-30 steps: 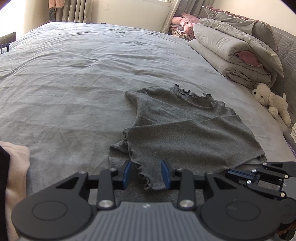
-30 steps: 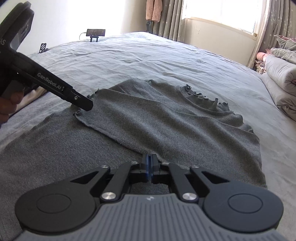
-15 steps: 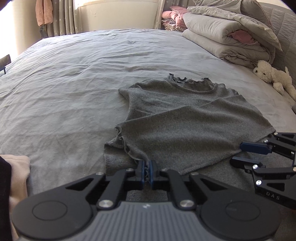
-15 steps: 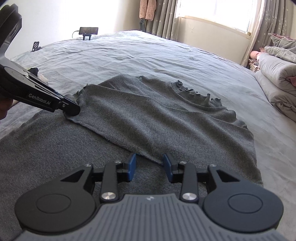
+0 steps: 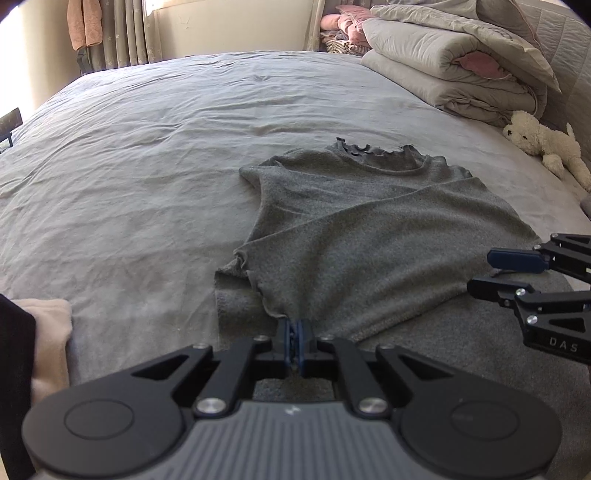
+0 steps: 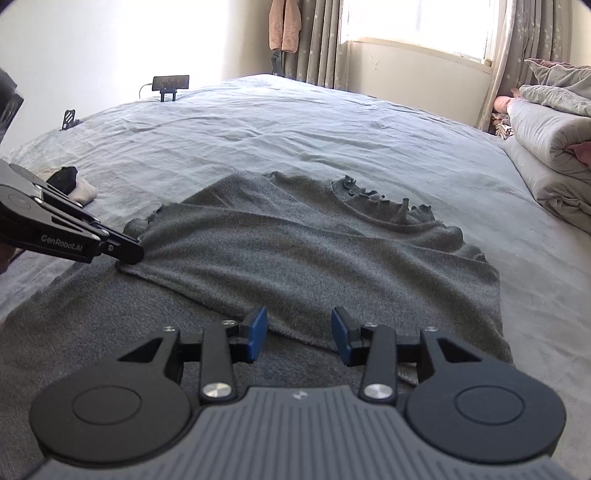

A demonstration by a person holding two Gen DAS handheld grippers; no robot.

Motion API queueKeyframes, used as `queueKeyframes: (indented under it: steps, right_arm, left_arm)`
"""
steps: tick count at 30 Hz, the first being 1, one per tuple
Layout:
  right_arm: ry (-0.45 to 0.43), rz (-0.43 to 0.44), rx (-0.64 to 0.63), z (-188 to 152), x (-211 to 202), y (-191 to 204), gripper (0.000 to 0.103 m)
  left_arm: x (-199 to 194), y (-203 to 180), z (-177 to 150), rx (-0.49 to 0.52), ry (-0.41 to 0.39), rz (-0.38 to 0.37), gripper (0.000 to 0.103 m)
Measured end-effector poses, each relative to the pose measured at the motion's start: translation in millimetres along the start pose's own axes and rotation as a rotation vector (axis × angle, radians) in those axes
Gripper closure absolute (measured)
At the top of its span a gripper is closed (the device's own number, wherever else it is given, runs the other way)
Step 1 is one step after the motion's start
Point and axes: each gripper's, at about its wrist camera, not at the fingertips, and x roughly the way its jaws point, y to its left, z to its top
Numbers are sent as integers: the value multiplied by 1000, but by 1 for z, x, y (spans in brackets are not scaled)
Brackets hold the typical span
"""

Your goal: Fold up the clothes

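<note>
A grey knit top (image 5: pixel 369 229) with a ruffled collar lies on the bed, one long sleeve folded across its body. My left gripper (image 5: pixel 294 338) is shut on the frilled cuff end of that sleeve at the near left. In the right wrist view the same top (image 6: pixel 314 251) fills the middle, and the left gripper (image 6: pixel 127 254) pinches its left edge. My right gripper (image 6: pixel 299 334) hovers over the folded sleeve's near edge with its jaws opening; the blue pads touch no cloth. It also shows at the right of the left wrist view as the right gripper (image 5: pixel 495 273).
The grey bed sheet (image 5: pixel 147 166) stretches far and left. Folded duvets (image 5: pixel 454 66) and a white plush toy (image 5: pixel 543 144) sit at the right. A pale and black cloth pile (image 5: pixel 40 332) lies near left. Curtains and a window (image 6: pixel 424 29) stand behind the bed.
My left gripper closed on the sleeve cuff and has held it since. My right gripper went from shut on the sleeve's edge to open, letting the cloth go.
</note>
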Motion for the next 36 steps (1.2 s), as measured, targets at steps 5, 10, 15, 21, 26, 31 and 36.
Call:
queueKeyframes:
  steps: [5,10,15,21,26,31,36]
  right_arm:
    - [163,-61,180,-6,12,-57,47]
    - [55,-17,621,-15,-21,-148,44]
    - [-56,35,753,-19,-22,-175,61]
    - [93,-82,588,-18,14,-158,103]
    - [31,-173,451,3,2,-148,95]
    - [108,-191,477,11,52,-159,99]
    - [58,-299,470,18,75,-161,103]
  left_arm:
    - [1,8,-1,-13,21,-1,92]
    - [-6,13,2,-29,16,-19,92]
    - [-11,15,7,-33,-31,-19,91]
    - [-2,12,8,-25,-15,-25,91]
    - [-2,18,13,-67,-11,-46,89]
    - [-2,19,18,-73,-20,-52,85]
    - [5,25,18,-91,15,-47,85]
